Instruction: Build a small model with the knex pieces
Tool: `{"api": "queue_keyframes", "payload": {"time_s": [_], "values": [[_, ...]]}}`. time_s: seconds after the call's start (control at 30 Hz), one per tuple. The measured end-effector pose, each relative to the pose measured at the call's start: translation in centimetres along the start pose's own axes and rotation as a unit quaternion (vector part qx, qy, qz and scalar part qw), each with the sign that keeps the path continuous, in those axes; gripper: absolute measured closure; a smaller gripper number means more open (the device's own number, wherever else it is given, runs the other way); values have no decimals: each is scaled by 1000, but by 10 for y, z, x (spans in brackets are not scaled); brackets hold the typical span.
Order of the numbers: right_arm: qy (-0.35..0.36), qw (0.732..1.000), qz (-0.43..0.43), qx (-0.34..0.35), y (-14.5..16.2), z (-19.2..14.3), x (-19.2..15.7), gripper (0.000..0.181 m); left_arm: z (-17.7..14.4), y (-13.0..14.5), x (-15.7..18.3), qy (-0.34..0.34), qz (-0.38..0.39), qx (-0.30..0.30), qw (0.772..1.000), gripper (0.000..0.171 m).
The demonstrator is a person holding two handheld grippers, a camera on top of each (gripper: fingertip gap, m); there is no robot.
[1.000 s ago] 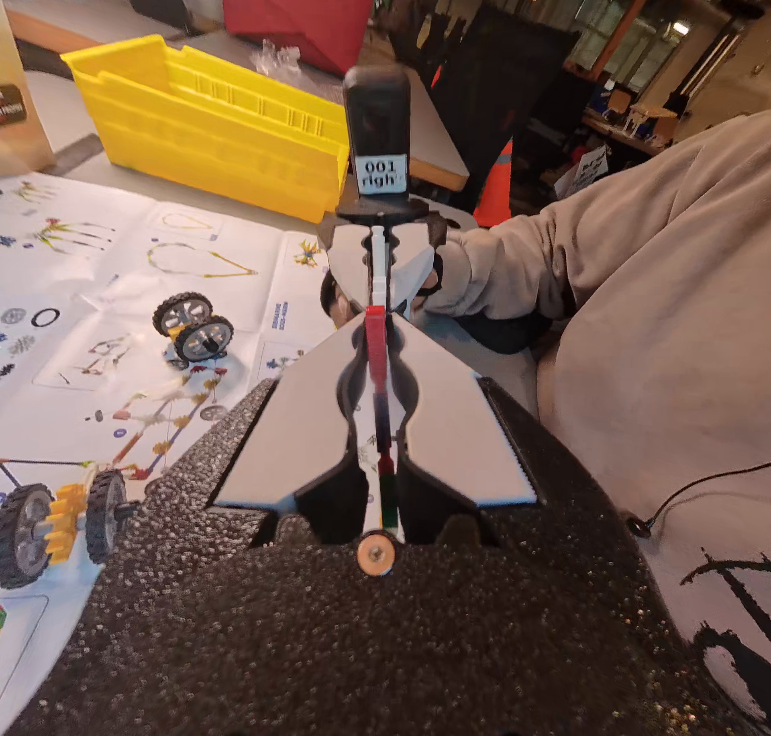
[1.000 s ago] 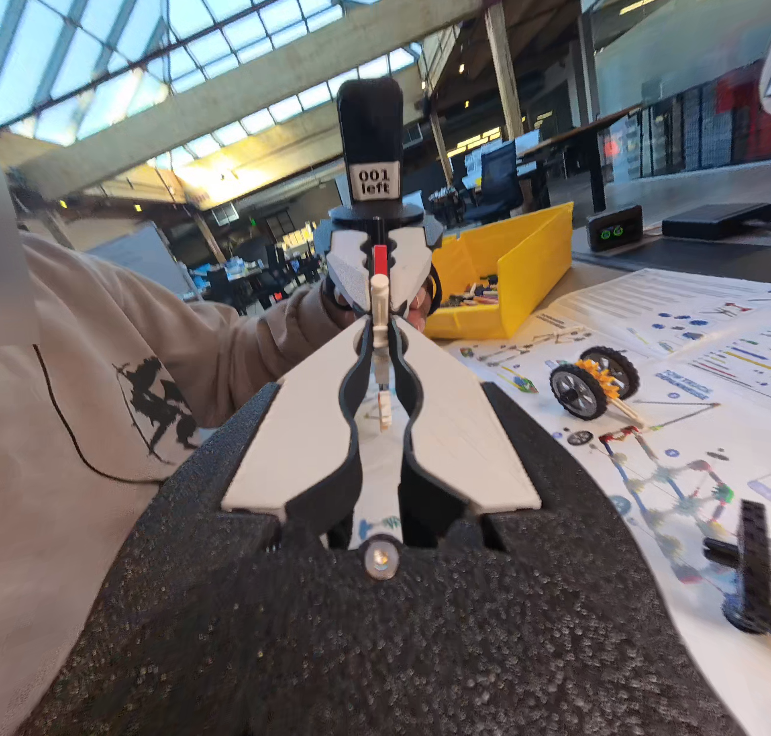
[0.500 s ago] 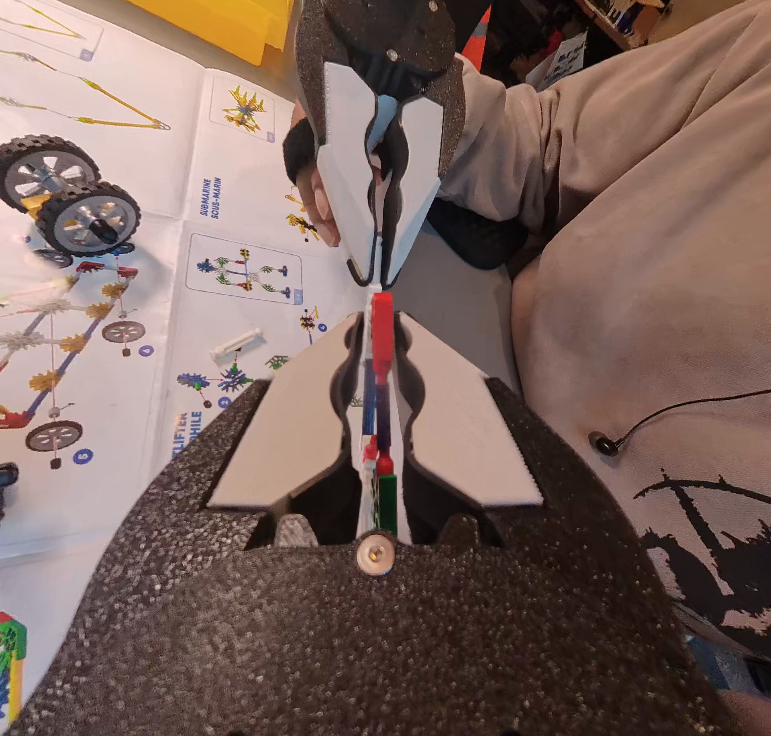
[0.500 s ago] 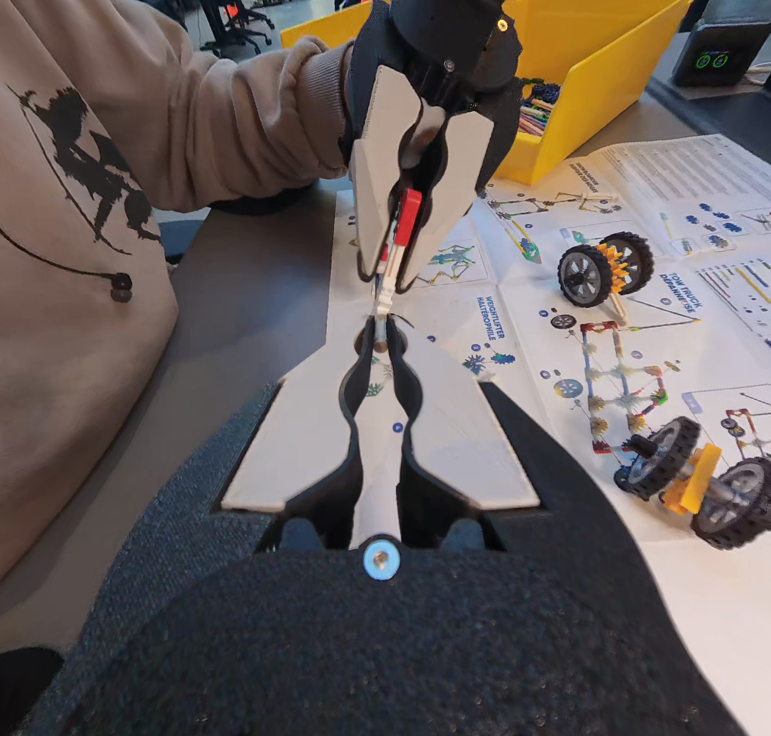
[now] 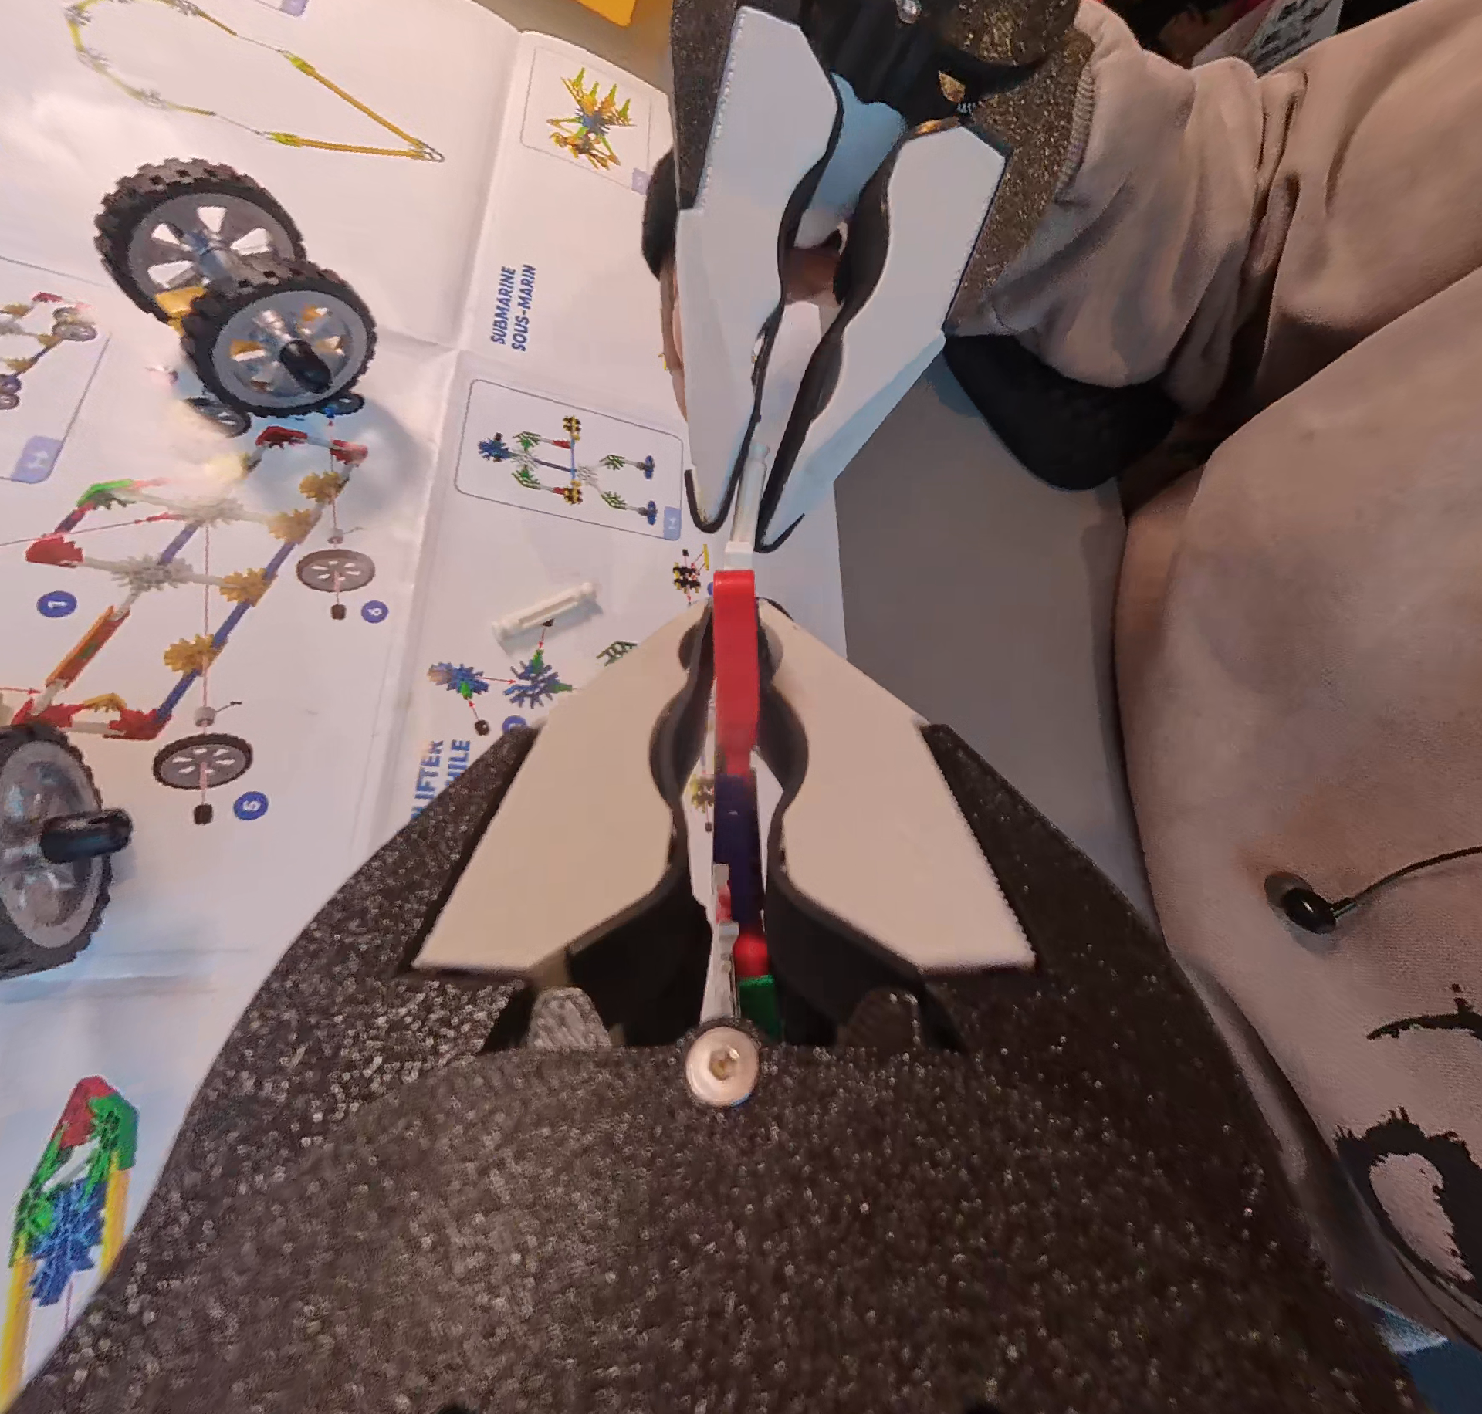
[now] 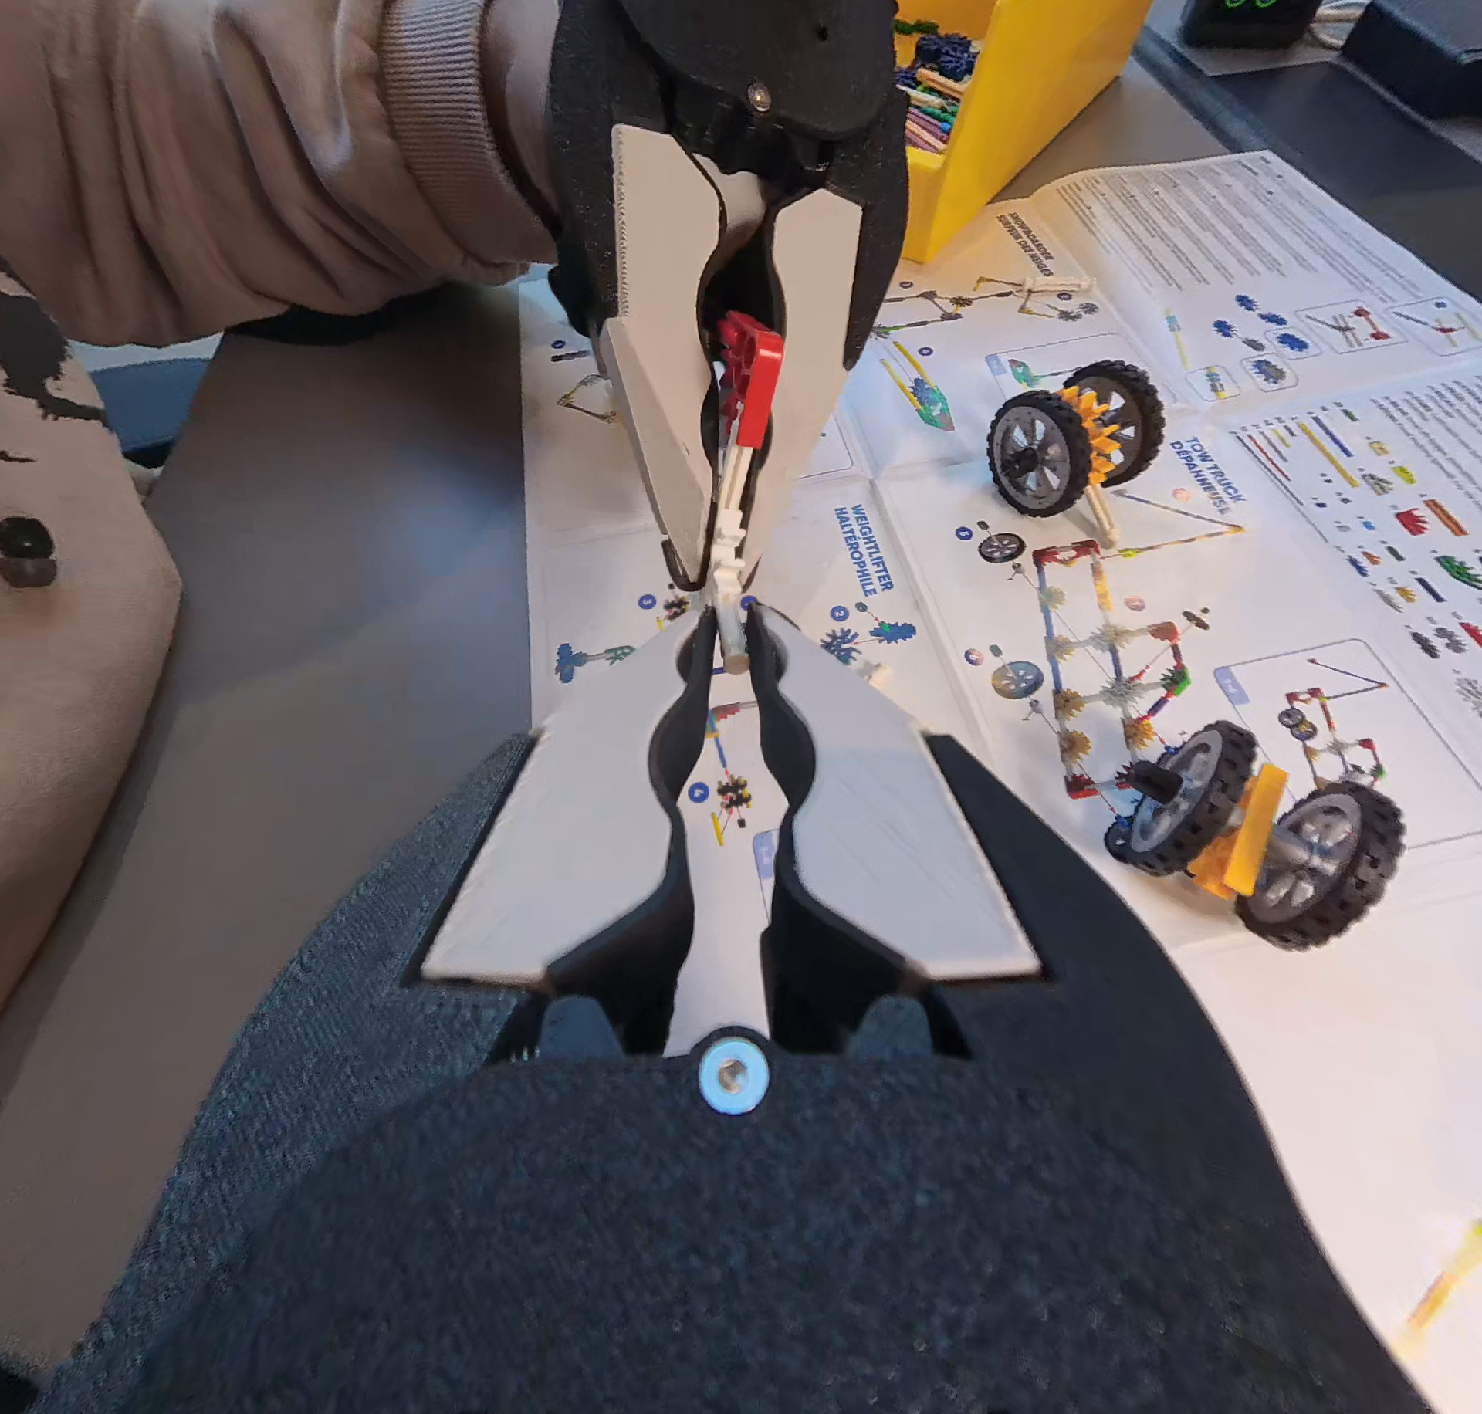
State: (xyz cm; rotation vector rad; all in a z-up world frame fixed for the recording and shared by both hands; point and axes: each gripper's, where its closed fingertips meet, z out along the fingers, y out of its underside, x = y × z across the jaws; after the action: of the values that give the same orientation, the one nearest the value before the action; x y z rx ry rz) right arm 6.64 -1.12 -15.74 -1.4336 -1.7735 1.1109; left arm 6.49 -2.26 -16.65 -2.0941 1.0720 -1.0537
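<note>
Pinching red connector (image 5: 734,658), left claw (image 5: 734,614) (right claw (image 6: 730,622) gripping white rod (image 6: 728,549)).

grey table (image 6: 337,574) | instruction sheet (image 6: 1002,1015) | yellow bin (image 6: 1034,84) | wheel assemblies (image 6: 1075,437)

Warm indoor light, fisheye-warped edges

Each tool has a speckled black foam-textured body. The left gripper (image 5: 734,614) and the right gripper (image 6: 730,614) each carry two flat, pale grey wedge-shaped fingers (image 5: 593,798) lined with wavy black rubber inner edges. A single silver round-head screw (image 5: 720,1063) sits in the body just behind where the fingers meet; the right body has a matching one (image 6: 731,1071). The person wears a beige sweatshirt with ribbed cuffs (image 6: 433,132), a black printed mark and a thin black cord (image 5: 1363,886) on its front.
</note>
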Motion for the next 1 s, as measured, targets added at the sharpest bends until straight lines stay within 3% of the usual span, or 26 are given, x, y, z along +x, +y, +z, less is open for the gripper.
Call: {"api": "queue_keyframes", "payload": {"time_s": [0.27, 0.47, 0.57, 0.63, 0.67, 0.77, 0.83, 0.9, 1.0], "values": [[158, 985, -60, -22, -1, 12, 30, 177, -8, -3, -34, -62, -81, 48, 994, 168], [334, 925, -175, -58, -15, 8, 57, 180, -18, -22, -53, -58, -193, 157, 967, 169], [367, 909, -192, -31, -33, -3, 62, 179, -27, -27, -56, -26, -232, 192, 953, 168], [330, 936, -122, 31, -43, -15, 63, 179, -41, -24, -65, -39, -230, 201, 951, 169], [308, 948, -75, 29, -37, -19, 67, 179, -47, -23, -63, -28, -227, 195, 954, 169], [217, 974, -11, -69, 13, -4, 61, 178, -55, -24, -55, -23, -183, 179, 966, 168], [181, 977, 9, -108, 39, 12, 52, 178, -51, -27, -49, -11, -170, 180, 969, 168], [191, 968, -18, -160, 58, 19, 53, 174, -44, -25, -46, -2, -170, 177, 970, 168], [204, 966, -31, -154, 54, 18, 56, 167, -35, -20, -45, 3, -171, 161, 972, 168]]}}
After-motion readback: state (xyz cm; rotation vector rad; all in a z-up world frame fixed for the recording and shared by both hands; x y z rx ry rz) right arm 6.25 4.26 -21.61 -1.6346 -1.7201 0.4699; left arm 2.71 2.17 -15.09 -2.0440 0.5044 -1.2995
